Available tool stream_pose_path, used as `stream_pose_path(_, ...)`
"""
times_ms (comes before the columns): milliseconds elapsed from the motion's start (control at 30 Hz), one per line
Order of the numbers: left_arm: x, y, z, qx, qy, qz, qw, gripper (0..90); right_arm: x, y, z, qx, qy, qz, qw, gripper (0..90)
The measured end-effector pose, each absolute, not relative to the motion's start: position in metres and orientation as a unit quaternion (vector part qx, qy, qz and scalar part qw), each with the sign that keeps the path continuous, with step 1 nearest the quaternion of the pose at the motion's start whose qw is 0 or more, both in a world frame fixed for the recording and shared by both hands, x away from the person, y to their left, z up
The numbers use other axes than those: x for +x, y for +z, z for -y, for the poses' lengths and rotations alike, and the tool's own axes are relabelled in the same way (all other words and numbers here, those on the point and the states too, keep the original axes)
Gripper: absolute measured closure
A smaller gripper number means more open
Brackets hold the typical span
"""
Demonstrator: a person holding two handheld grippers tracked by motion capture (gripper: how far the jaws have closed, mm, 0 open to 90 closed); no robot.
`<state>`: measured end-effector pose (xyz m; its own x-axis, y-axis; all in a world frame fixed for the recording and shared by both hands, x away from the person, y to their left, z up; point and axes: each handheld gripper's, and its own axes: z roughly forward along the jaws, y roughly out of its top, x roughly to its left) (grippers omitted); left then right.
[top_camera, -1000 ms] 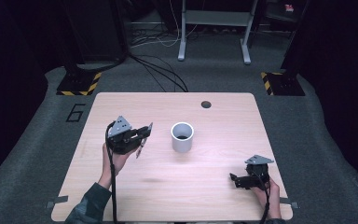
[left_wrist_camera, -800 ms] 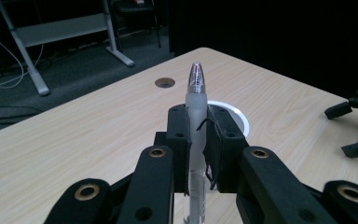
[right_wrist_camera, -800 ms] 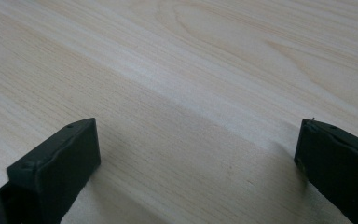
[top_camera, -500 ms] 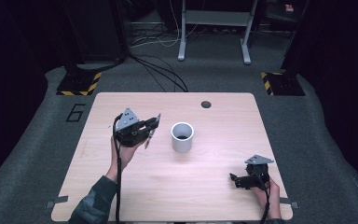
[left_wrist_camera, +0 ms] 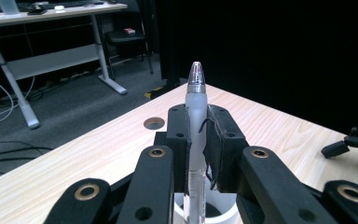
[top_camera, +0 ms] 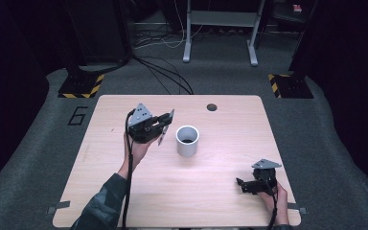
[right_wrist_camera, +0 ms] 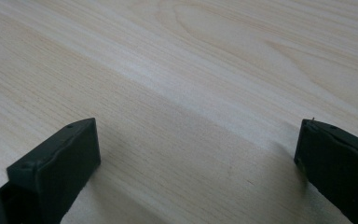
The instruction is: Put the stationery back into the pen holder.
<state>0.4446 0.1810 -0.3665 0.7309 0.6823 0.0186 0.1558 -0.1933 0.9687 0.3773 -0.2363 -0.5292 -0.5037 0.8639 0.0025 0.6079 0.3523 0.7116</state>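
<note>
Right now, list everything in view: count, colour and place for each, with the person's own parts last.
pen: one, frosted clear barrel with a silver tip, clamped between the left gripper's jaws, just left of the cup
cup: one, white-grey cylinder, open top, standing at the middle of the table
table: one, light wood top with a round hole near its far edge
desk frame: one, grey metal legs, on the floor beyond the table
hazard-striped bases: two, black and yellow, on the floor past the table's far corners
cables: several, black, on the floor beyond the table
left gripper: one, black with a grey plate, raised left of the cup
right gripper: one, black with a grey plate, jaws apart, low at the table's near right
</note>
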Motion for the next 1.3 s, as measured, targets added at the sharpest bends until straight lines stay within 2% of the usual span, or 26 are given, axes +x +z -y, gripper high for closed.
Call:
stream_pose_path(667, 0.469, -0.359, -0.143, 0.724, 0.226, -0.261, 0.597, 79.9, 0.378, -0.529, 0.237, 0.457, 0.335, -0.801, 0.192, 0.0)
stream_pose_path(1033, 0.481, -0.371, -0.122, 0.719, 0.23, -0.249, 0.607, 79.9, 0.378, -0.529, 0.237, 0.457, 0.335, -0.801, 0.193, 0.0)
stream_pose_path(1300, 0.494, -0.389, -0.111, 0.717, 0.219, -0.266, 0.606, 79.9, 0.378, -0.529, 0.237, 0.457, 0.335, -0.801, 0.193, 0.0)
